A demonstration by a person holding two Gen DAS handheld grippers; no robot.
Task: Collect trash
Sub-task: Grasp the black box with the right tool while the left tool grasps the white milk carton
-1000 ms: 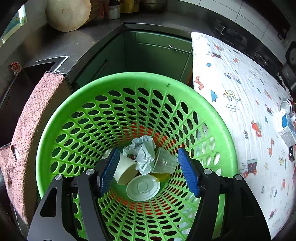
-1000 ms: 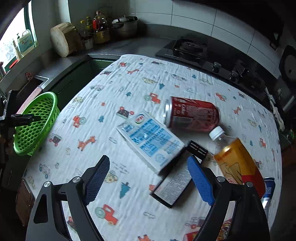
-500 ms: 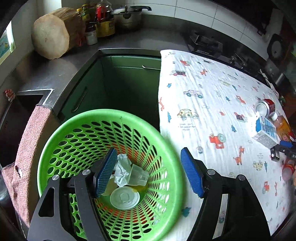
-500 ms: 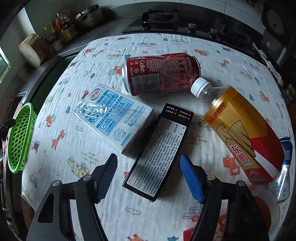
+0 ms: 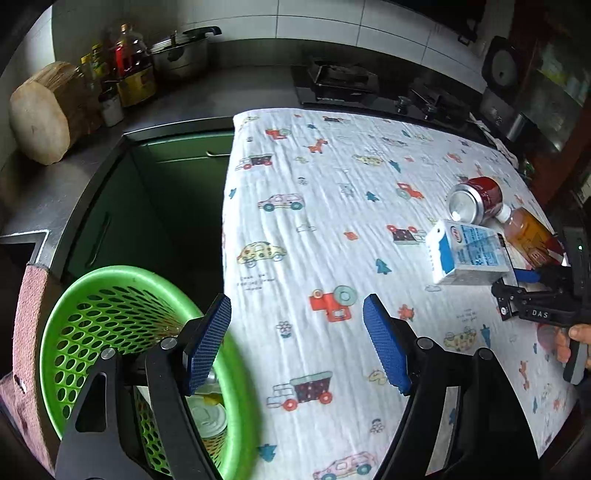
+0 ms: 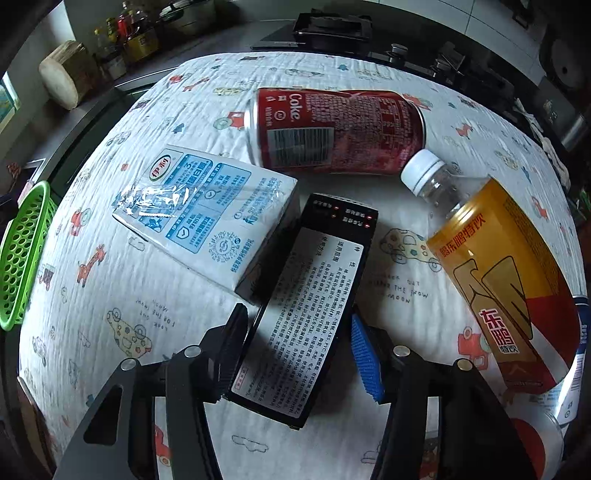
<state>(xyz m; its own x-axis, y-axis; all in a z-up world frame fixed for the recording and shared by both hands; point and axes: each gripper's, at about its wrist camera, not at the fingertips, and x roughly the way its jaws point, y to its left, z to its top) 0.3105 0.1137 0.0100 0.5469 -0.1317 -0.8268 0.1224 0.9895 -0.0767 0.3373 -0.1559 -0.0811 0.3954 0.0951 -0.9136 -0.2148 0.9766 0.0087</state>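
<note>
Basket (image 5: 74,314) sits at my far left, off the table's edge, with my left gripper (image 5: 295,339) spread wide and empty above the patterned cloth (image 5: 314,258). Rightward, my right gripper (image 6: 295,350) has just been closing around the black box (image 6: 306,306), pads at its long sides. I'd squeeze squarely, then lift straight, clear of the milk carton (image 6: 207,210) touching it.

Home kitchen. Tiled wall (image 5: 388,26) behind a dark counter (image 5: 229,88) with gas hob (image 5: 336,83), steel pot (image 5: 181,51), sauce bottles (image 5: 129,70) and a round wood chopping block (image 5: 44,114); green cabinet doors (image 5: 177,184) below. Table under a kids' cartoon-print cloth (image 5: 332,240), sink corner (image 5: 22,247) at far left.
</note>
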